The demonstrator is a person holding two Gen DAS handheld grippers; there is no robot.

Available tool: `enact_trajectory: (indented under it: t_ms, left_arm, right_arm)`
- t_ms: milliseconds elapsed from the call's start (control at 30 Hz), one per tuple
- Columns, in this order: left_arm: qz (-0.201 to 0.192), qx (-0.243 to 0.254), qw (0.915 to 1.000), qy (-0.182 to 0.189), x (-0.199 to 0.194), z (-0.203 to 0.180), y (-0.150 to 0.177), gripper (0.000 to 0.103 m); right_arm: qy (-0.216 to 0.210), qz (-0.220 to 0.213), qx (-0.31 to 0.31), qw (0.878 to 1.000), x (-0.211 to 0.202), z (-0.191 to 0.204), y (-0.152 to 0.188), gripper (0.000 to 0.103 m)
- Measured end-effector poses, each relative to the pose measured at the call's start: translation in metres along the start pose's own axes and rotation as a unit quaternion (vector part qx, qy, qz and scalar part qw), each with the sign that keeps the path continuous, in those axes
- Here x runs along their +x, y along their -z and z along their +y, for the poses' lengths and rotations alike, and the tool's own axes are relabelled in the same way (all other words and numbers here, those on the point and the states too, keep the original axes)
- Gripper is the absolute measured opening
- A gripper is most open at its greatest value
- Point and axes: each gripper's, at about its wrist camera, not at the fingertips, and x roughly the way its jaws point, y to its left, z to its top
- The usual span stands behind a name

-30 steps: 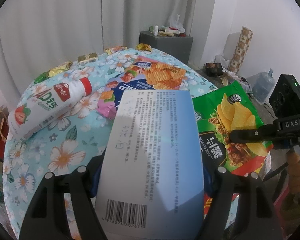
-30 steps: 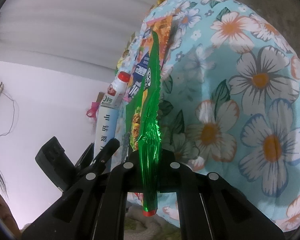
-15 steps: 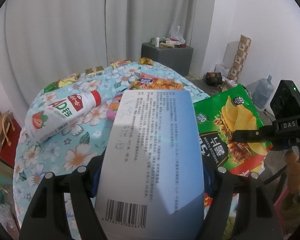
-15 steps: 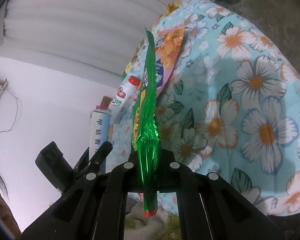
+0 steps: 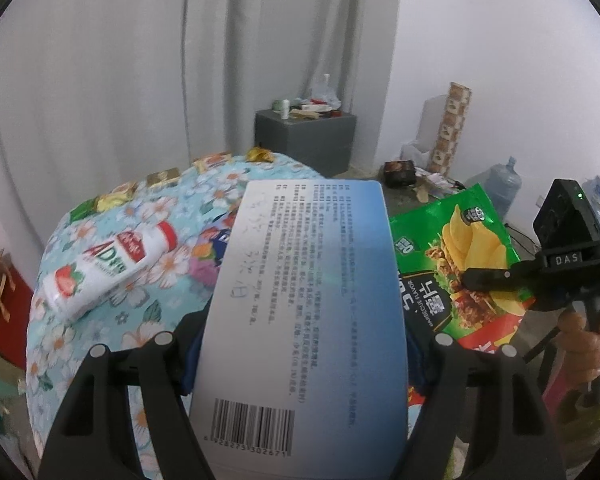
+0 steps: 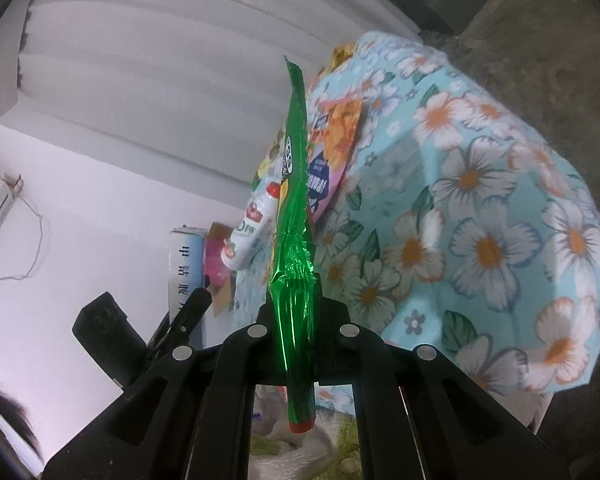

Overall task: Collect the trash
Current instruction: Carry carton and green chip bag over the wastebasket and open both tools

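Observation:
My left gripper [image 5: 300, 344] is shut on a white and blue box [image 5: 304, 312] with a barcode, held above the table's near edge; the box also shows in the right wrist view [image 6: 185, 264]. My right gripper [image 6: 294, 312] is shut on the lower edge of a green chip bag [image 6: 294, 216], seen edge-on and held off the table. The bag also shows in the left wrist view [image 5: 456, 256], with the right gripper [image 5: 488, 278] clamped on it. A white strawberry drink bottle [image 5: 108, 268] lies on the floral tablecloth [image 5: 100, 328].
An orange and blue snack bag [image 6: 332, 152] lies on the table. Small wrappers [image 5: 160, 178] line the table's far edge. A grey cabinet [image 5: 306, 140], a water jug [image 5: 504, 188] and a patterned roll [image 5: 450, 128] stand on the floor beyond.
Both grippers have lifted and drawn back from the table with their items. The table and bottle look smaller and lower in both views; the chip bag is clear of the table.

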Motion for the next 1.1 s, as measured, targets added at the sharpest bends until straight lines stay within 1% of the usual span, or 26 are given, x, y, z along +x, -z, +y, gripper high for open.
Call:
enact_trajectory:
  t_ms: [133,400,600,933,1100]
  left_arm:
    - [0.005,0.016,0.9998,0.015,0.006,-0.015,-0.01,0.072]
    - [0.021,0.04,0.9981,0.042,0.028,-0.049,-0.023,0.072]
    - [0.037,0.068,0.9951,0.062,0.05,-0.084,-0.033,0.072]
    - [0.069,0.115,0.9863,0.097,0.094,-0.141,-0.047,0.072]
    - [0.088,0.136,0.9784,0.128,0.121,-0.177,-0.056,0.072]
  right_arm:
    - [-0.01,-0.017,0.011,1.0,-0.012,-0.009,0.0,0.005]
    - [-0.029,-0.042,0.04,0.998,-0.052,-0.033,0.005,0.005]
    - [-0.039,-0.061,0.059,0.996,-0.076,-0.052,0.009,0.005]
    - [-0.055,-0.095,0.099,0.989,-0.111,-0.086,0.014,0.005]
    - [-0.055,-0.132,0.138,0.98,-0.143,-0.119,0.017,0.005]
